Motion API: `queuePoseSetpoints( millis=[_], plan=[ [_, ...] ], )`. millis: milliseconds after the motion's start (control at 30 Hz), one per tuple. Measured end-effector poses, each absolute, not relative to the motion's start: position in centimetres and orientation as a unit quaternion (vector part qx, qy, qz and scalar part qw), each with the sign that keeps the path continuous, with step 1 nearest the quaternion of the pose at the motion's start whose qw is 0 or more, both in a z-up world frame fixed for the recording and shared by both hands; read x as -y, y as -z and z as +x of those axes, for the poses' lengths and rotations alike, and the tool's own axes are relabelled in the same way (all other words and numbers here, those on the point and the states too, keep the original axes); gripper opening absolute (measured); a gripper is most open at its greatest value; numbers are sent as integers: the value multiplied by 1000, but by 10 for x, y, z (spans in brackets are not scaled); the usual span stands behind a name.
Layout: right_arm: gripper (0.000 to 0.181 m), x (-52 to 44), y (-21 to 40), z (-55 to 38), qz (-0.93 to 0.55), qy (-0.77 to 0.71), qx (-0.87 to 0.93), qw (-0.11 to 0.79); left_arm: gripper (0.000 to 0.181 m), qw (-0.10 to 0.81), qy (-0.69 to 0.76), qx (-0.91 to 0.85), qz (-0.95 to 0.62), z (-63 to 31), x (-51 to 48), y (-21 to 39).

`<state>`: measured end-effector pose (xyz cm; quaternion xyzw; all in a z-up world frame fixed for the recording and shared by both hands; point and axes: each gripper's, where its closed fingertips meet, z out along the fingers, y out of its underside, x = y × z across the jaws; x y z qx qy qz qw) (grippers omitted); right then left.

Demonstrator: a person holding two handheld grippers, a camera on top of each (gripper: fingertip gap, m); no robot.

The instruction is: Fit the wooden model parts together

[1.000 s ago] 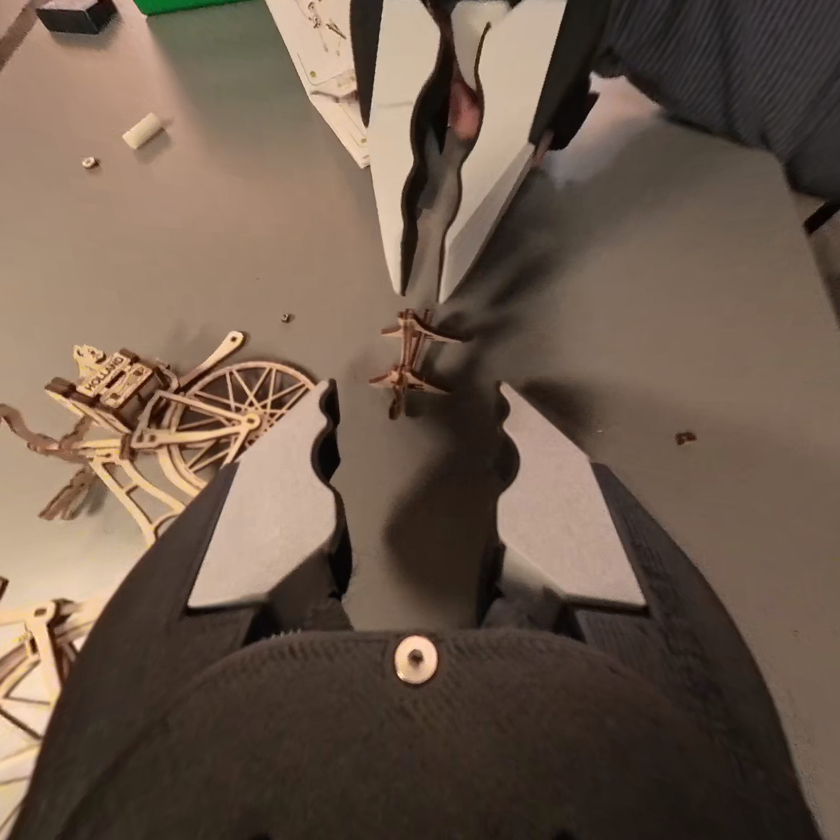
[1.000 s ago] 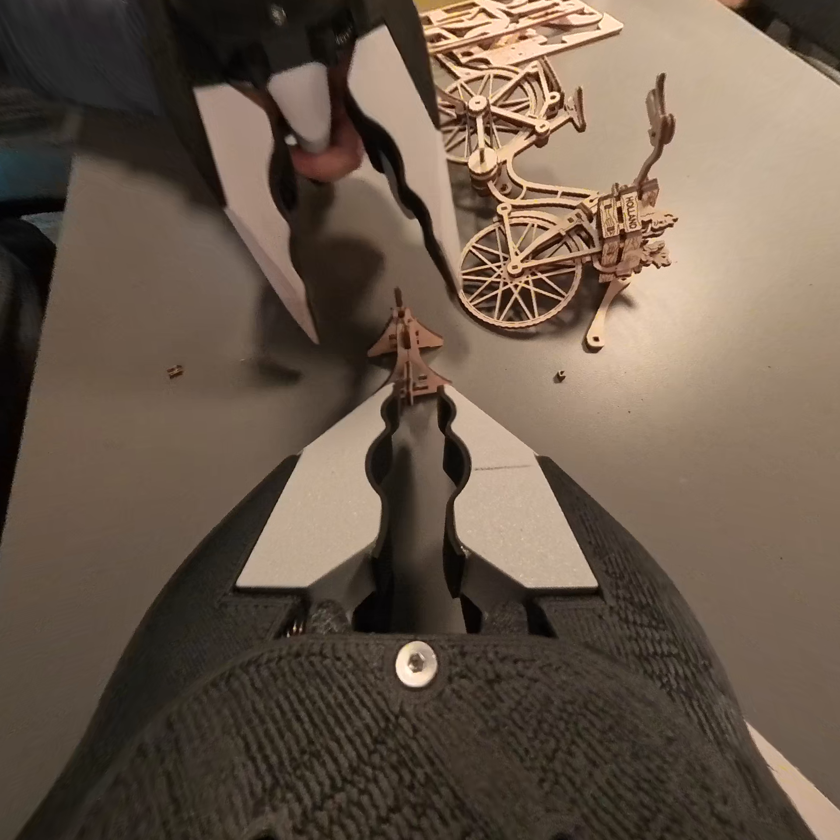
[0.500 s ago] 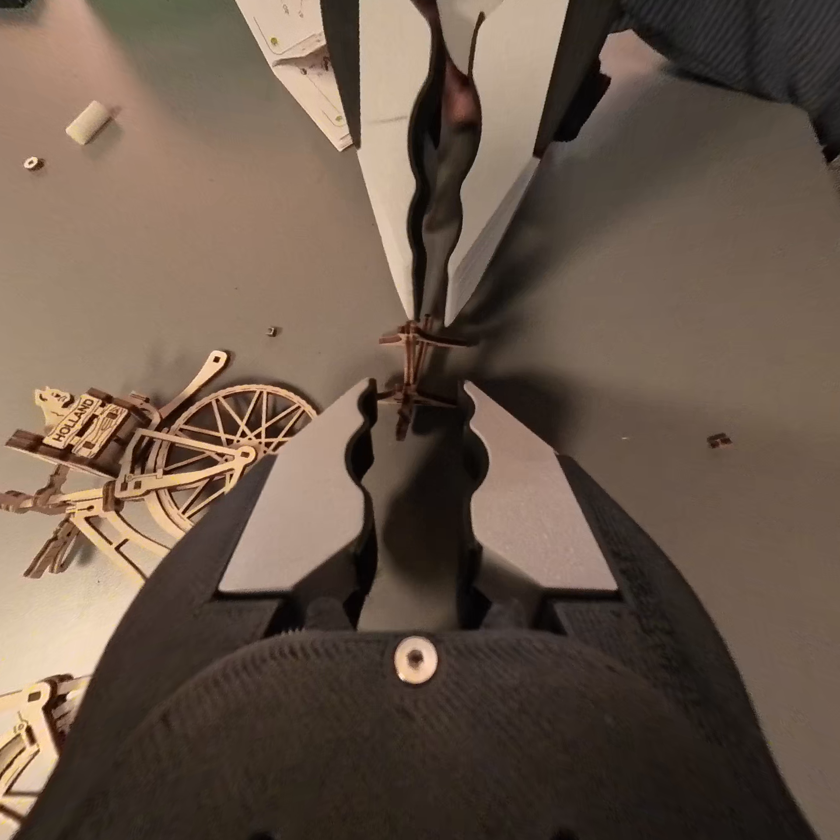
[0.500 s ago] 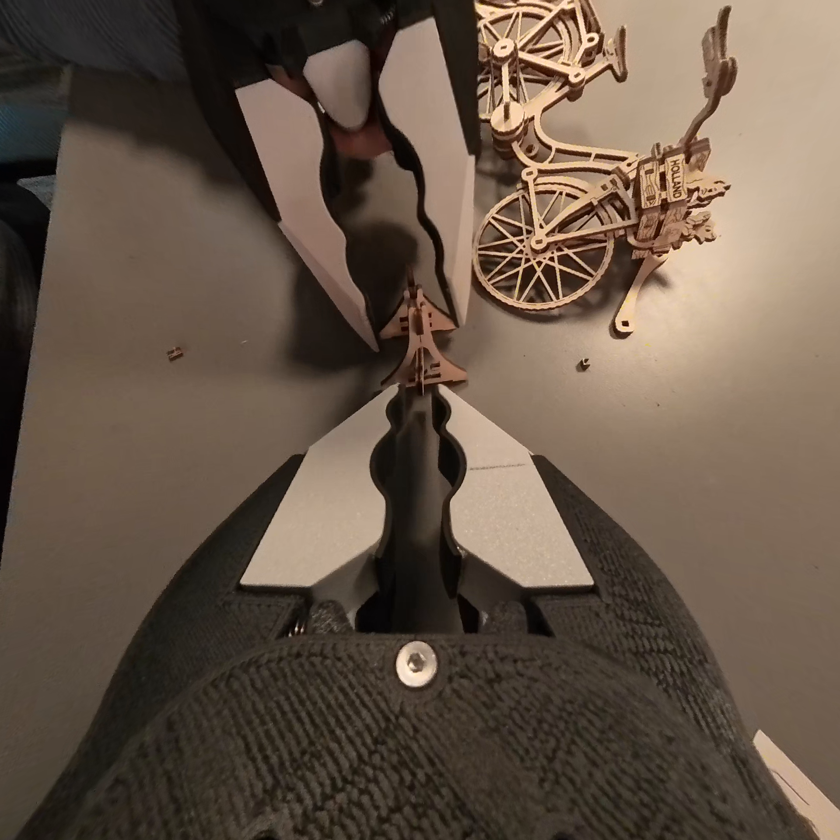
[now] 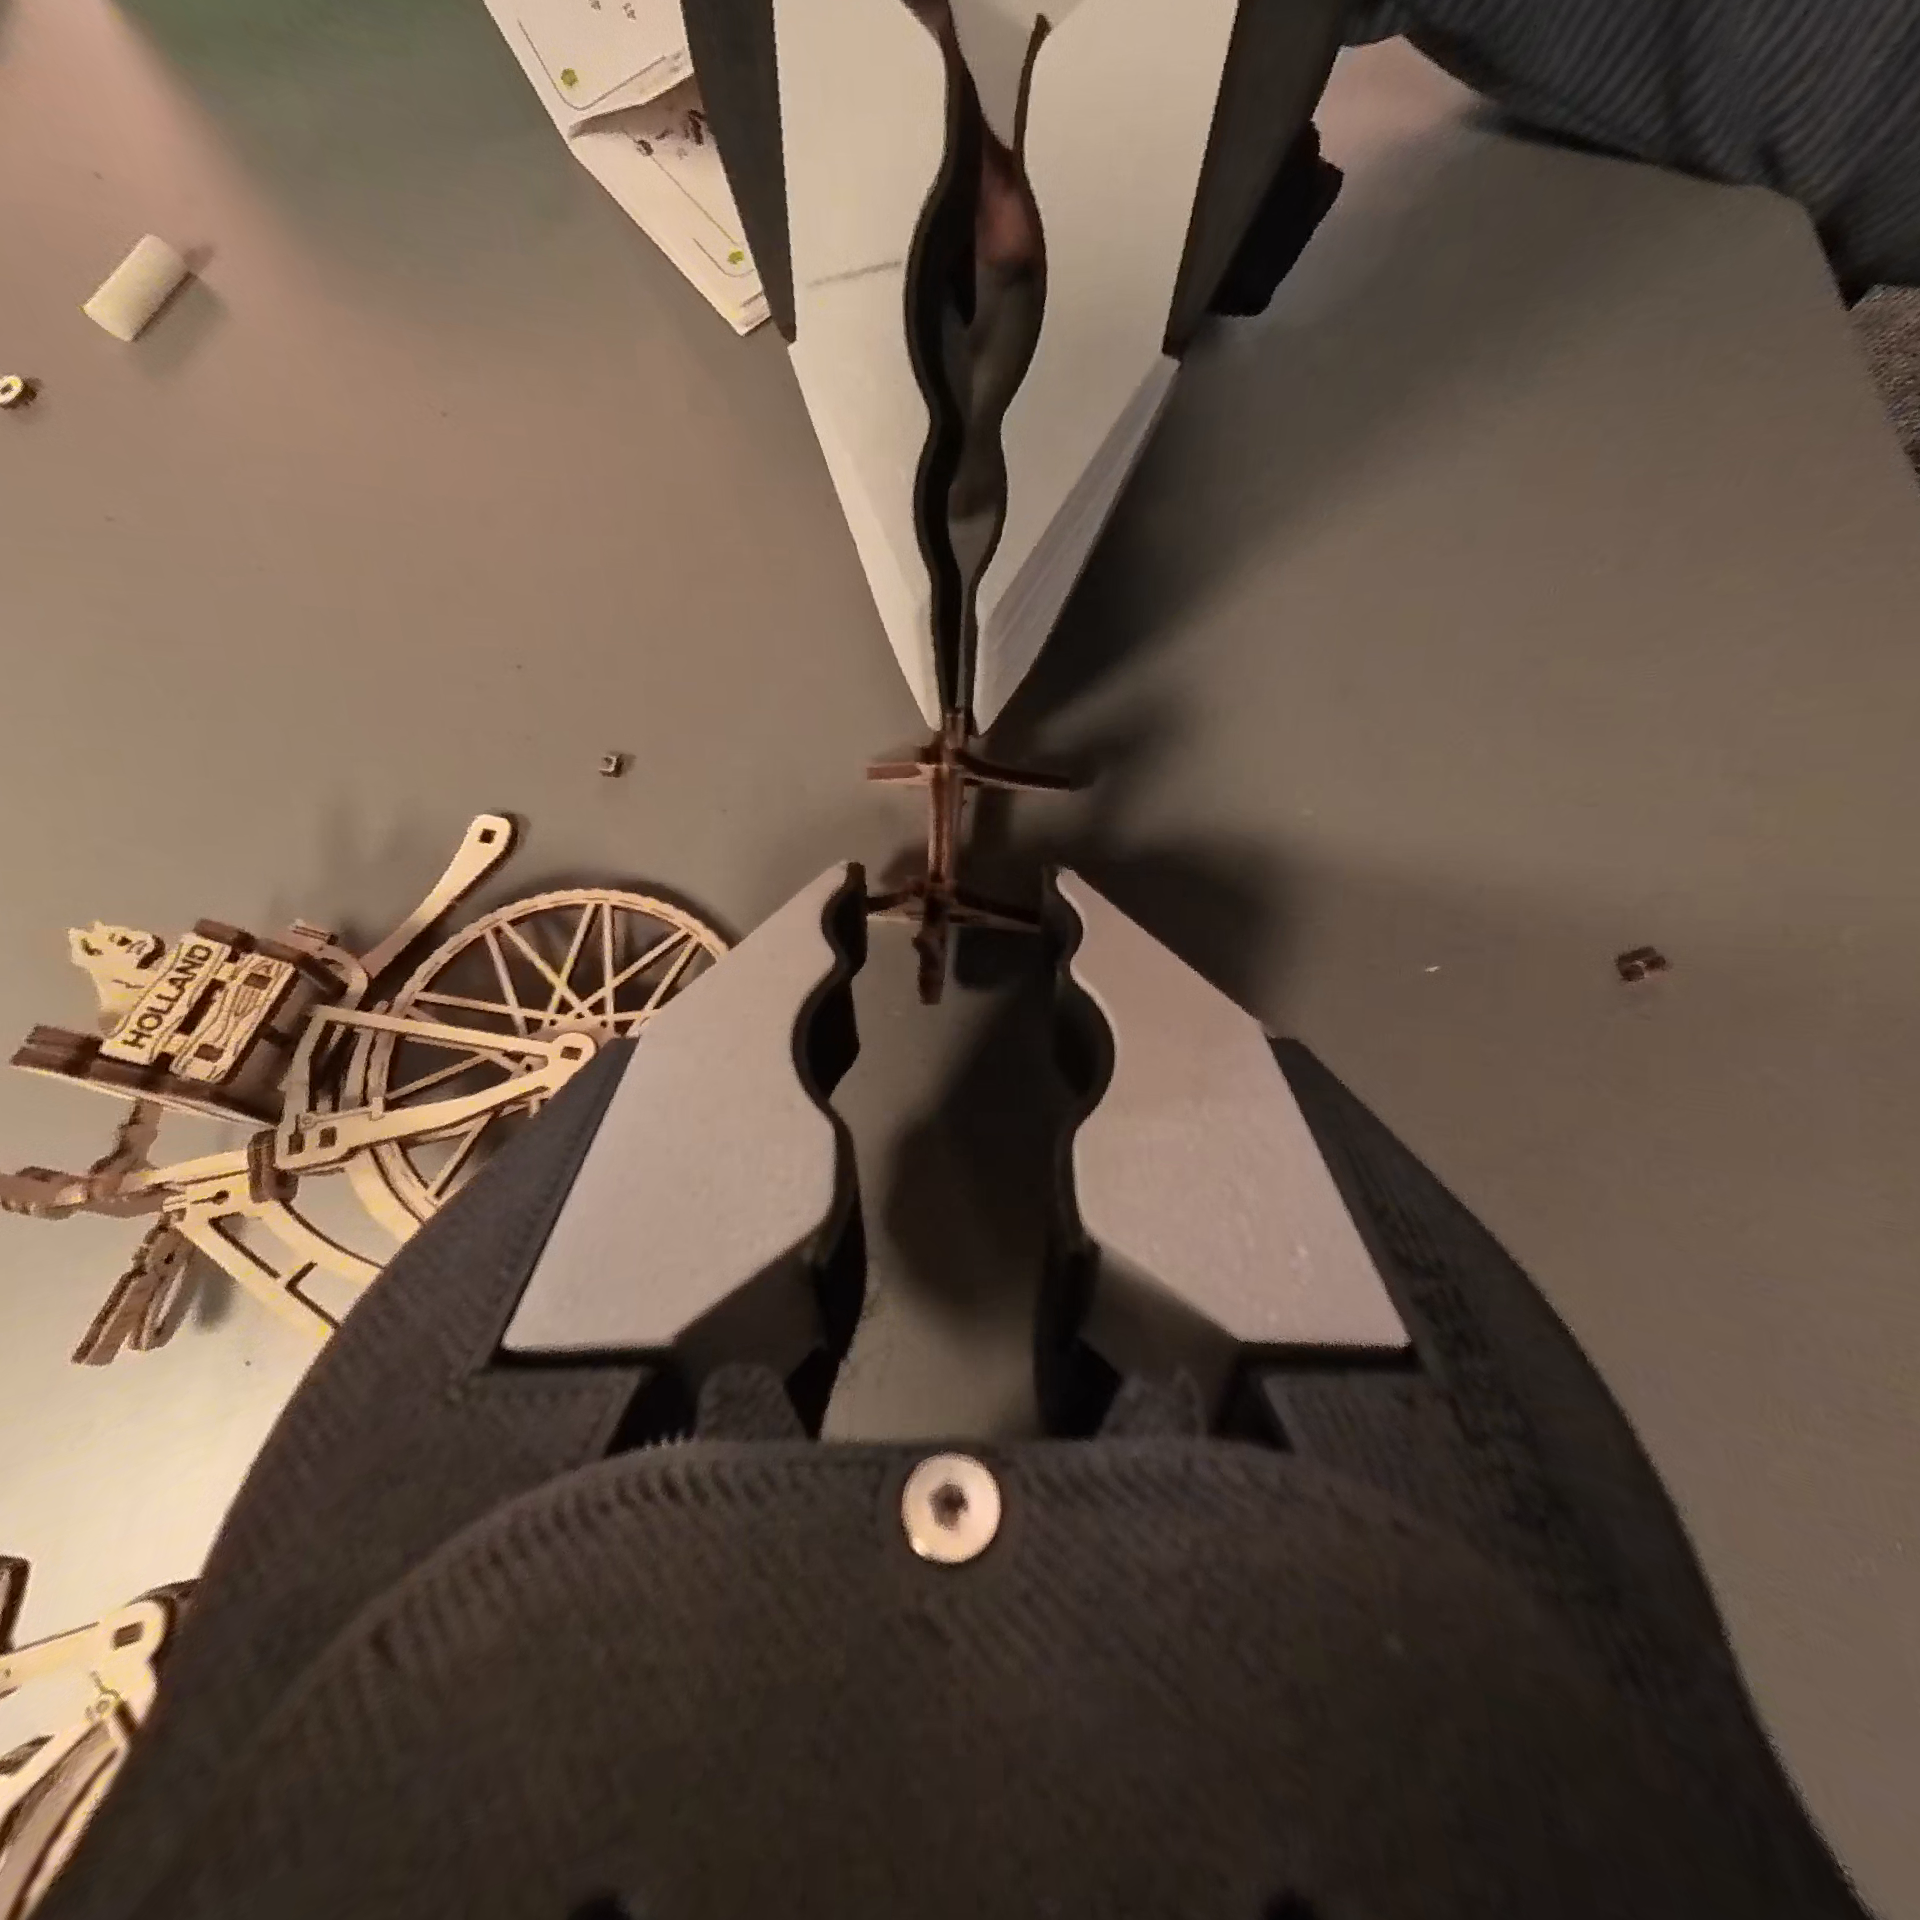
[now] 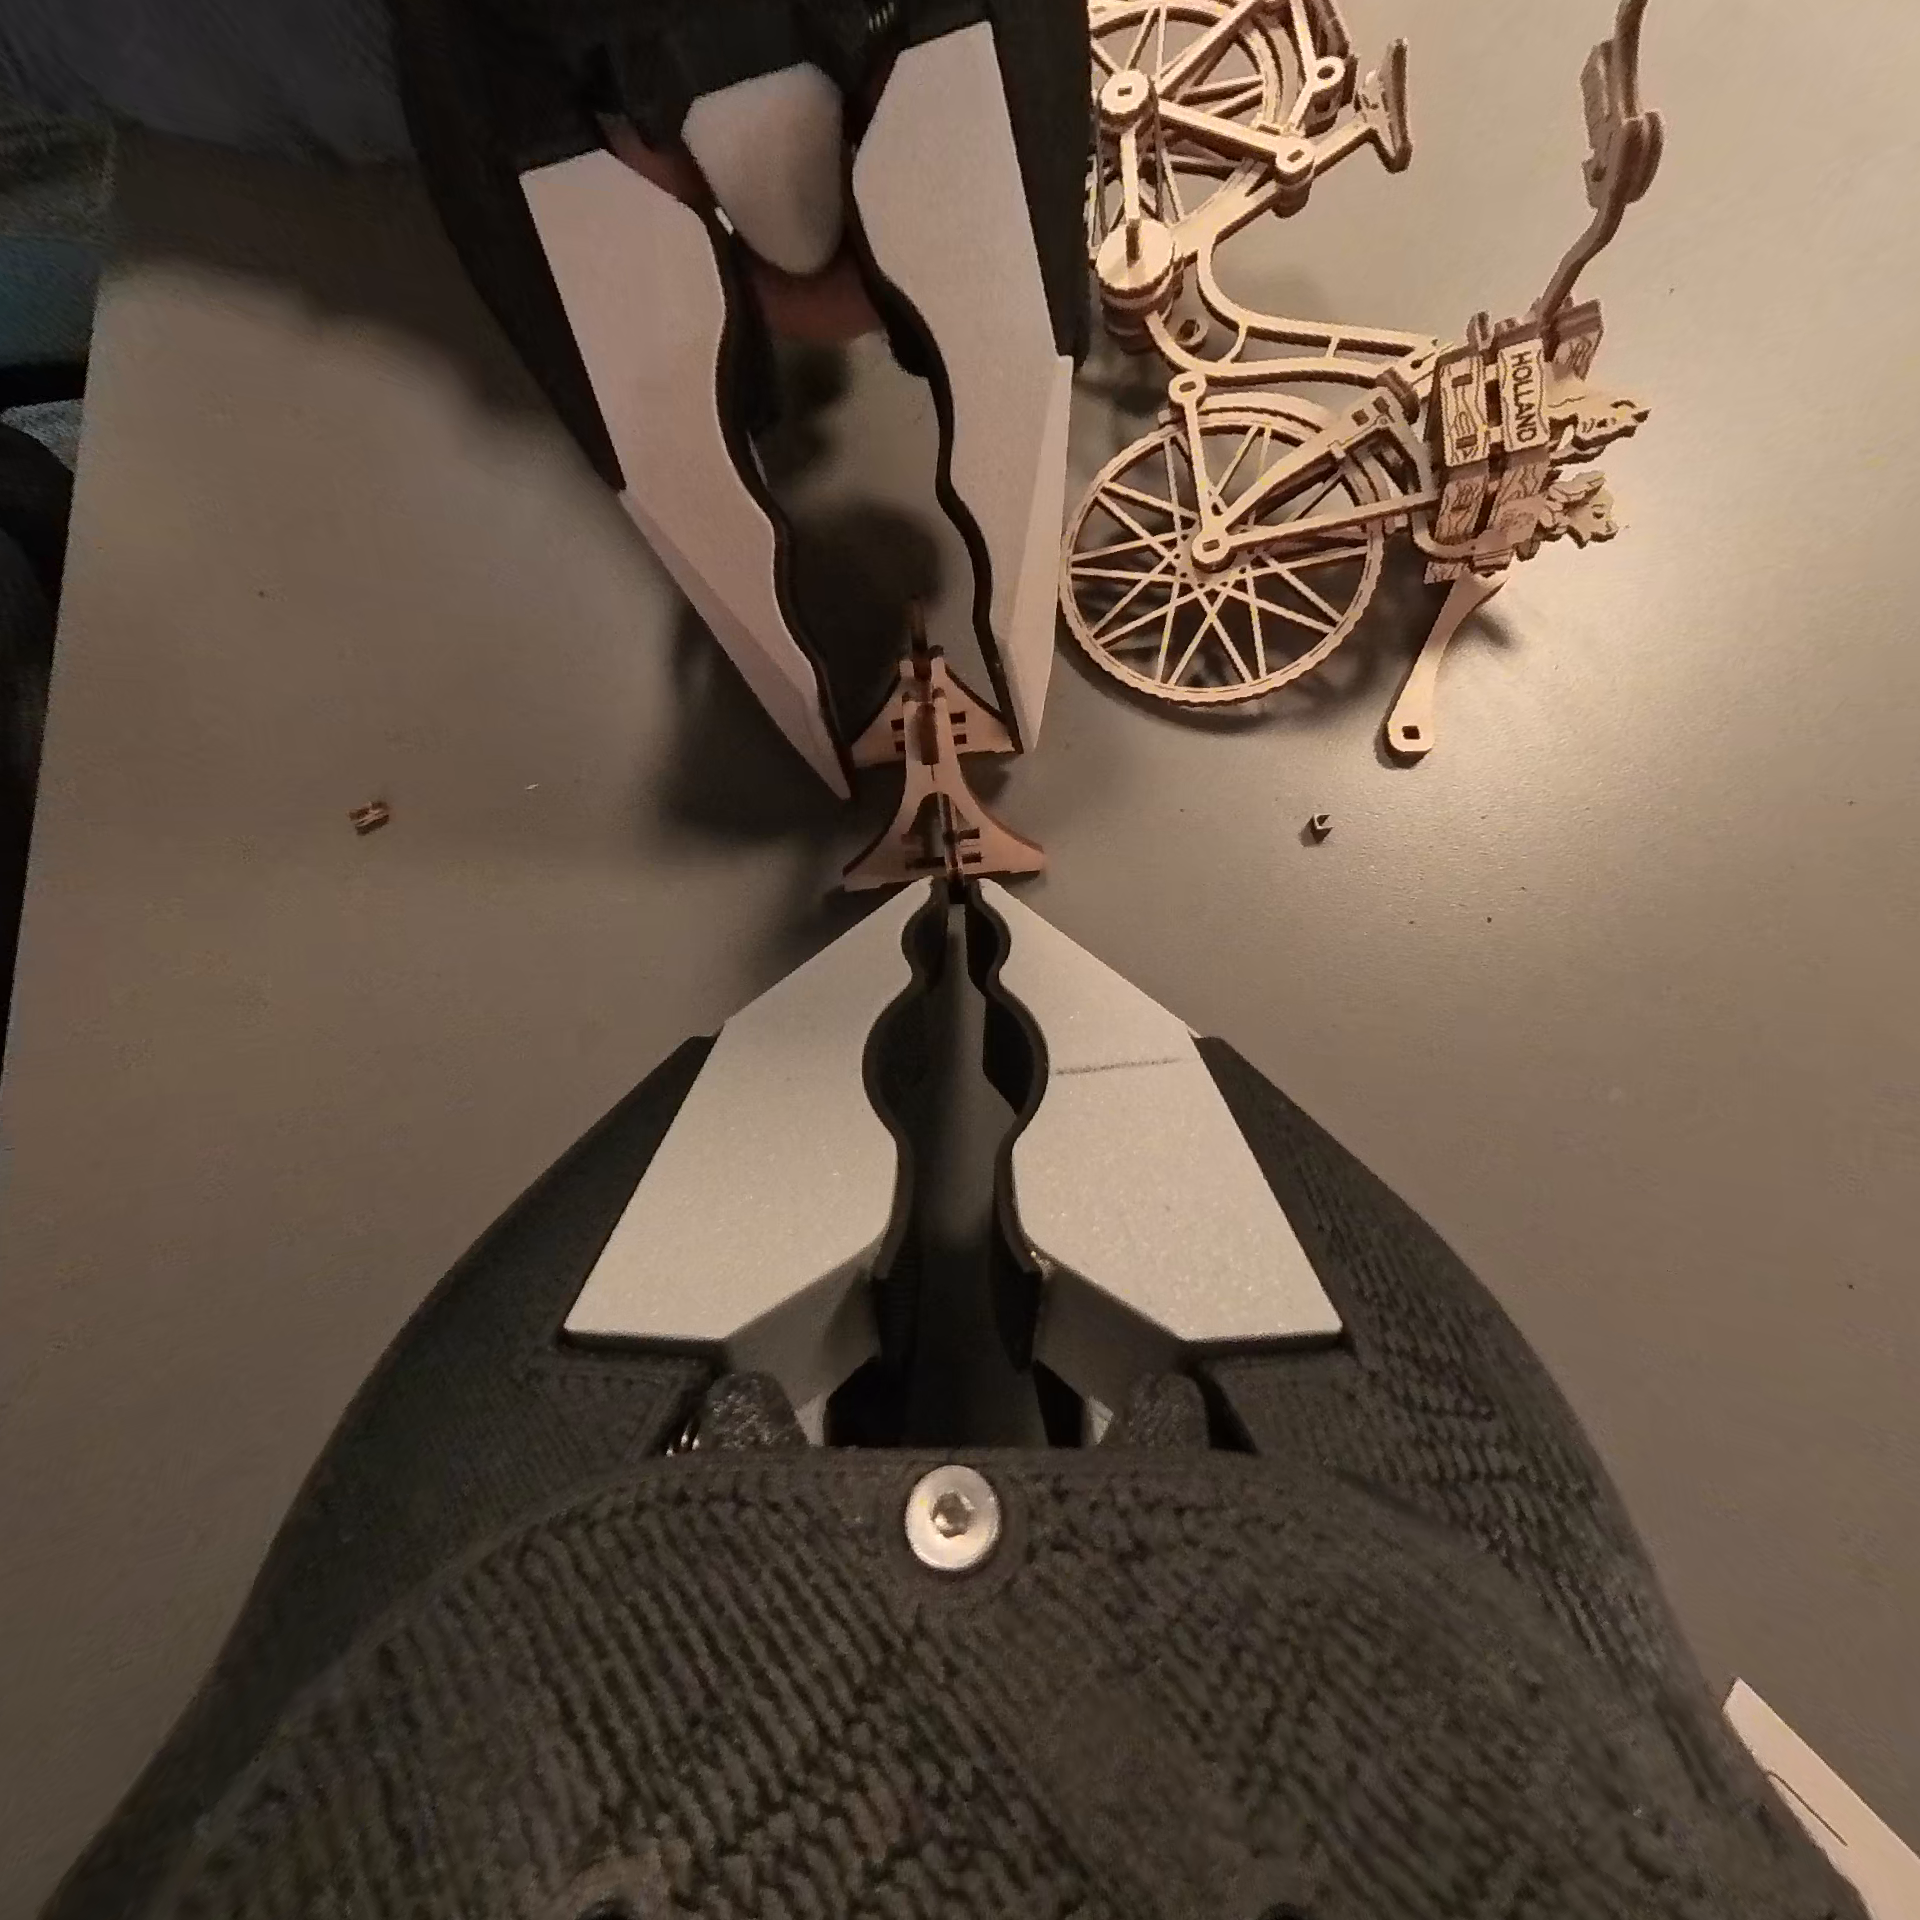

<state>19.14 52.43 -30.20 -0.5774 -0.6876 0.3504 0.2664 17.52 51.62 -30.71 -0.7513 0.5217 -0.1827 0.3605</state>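
Observation:
A small wooden part (image 6: 940, 821), two winged plates on one spine, stands just over the grey table (image 6: 1455, 1039). My right gripper (image 6: 951, 896) is shut on the near end of its spine. In the left wrist view the part (image 5: 940, 852) shows edge-on, with the right gripper (image 5: 956, 717) pinching its far end. My left gripper (image 5: 954, 891) is open, its fingers flanking the other winged plate. In the right wrist view the left gripper (image 6: 928, 758) has its tips close against that plate's edges. I cannot tell if they touch.
A wooden bicycle model (image 5: 312, 1049) lies left of the left gripper; it also shows in the right wrist view (image 6: 1299, 540). A second bicycle (image 6: 1226, 104) lies beyond it. A paper sheet (image 5: 644, 156), a foam cylinder (image 5: 135, 286) and small loose bits (image 5: 1636, 963) lie around. My left and right fingertips are right by each other.
My left gripper moved forward and narrowed around the part's winged plate, then held that width. My right gripper stayed shut on the part and brought it closer.

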Motion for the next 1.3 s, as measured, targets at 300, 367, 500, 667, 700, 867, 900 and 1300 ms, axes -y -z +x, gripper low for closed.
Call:
queuePoseSetpoints(
  millis=[300,367,500,667,700,867,900,1300],
  plan=[
    [1,-527,303,192,-581,-346,686,267,32,361,183,-521,-751,174,-516,307],
    [1,-527,303,192,-581,-346,686,267,32,363,182,-522,-750,174,-516,307],
    [1,-527,303,192,-581,-346,687,267,32,363,181,-523,-749,175,-516,307],
    [3,-528,304,192,-585,-342,685,266,32,363,181,-523,-750,175,-515,307],
    [4,-528,304,192,-586,-342,685,267,32,362,181,-523,-750,175,-515,307],
    [6,-529,304,192,-587,-341,683,268,34,362,176,-521,-752,174,-515,307],
    [8,-529,305,193,-588,-341,683,267,38,364,172,-521,-753,174,-515,307],
    [16,-551,278,185,-569,-336,649,377,62,647,80,-371,-661,122,-524,232]
  ],
)
